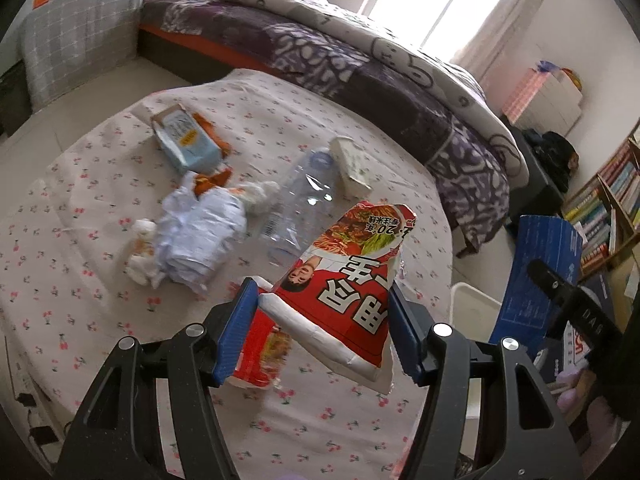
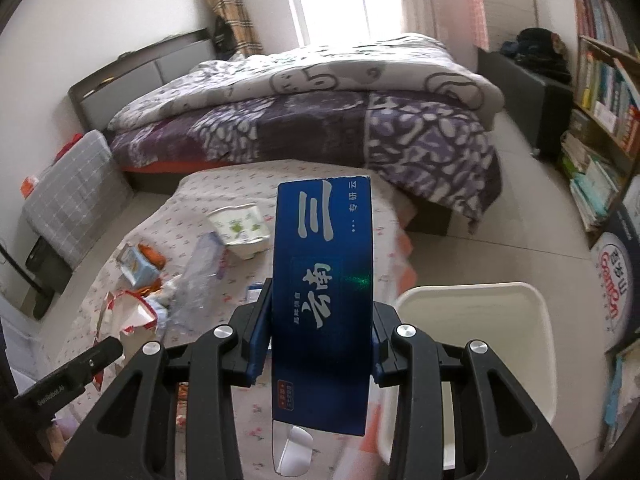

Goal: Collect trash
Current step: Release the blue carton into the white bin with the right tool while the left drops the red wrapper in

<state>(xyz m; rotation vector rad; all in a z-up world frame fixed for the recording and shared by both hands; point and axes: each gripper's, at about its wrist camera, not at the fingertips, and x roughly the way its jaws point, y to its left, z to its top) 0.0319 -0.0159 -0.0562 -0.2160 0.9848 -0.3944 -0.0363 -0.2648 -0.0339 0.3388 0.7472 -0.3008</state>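
Both loaded! Left tool [image 1: 320, 320] clamps the red wrapper [image 1: 344, 288] above the bench [image 1: 80, 280]; right tool [image 2: 320, 332] pinches the blue box [image 2: 324, 300] beside the white bin [image 2: 472, 344]. Next, probably: over the bin and release.

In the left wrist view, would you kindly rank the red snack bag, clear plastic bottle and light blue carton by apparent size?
1. Red snack bag, though held nearest the camera, so inflated.
2. Clear plastic bottle.
3. Light blue carton, farthest away; its true rank against the bottle is unsure.
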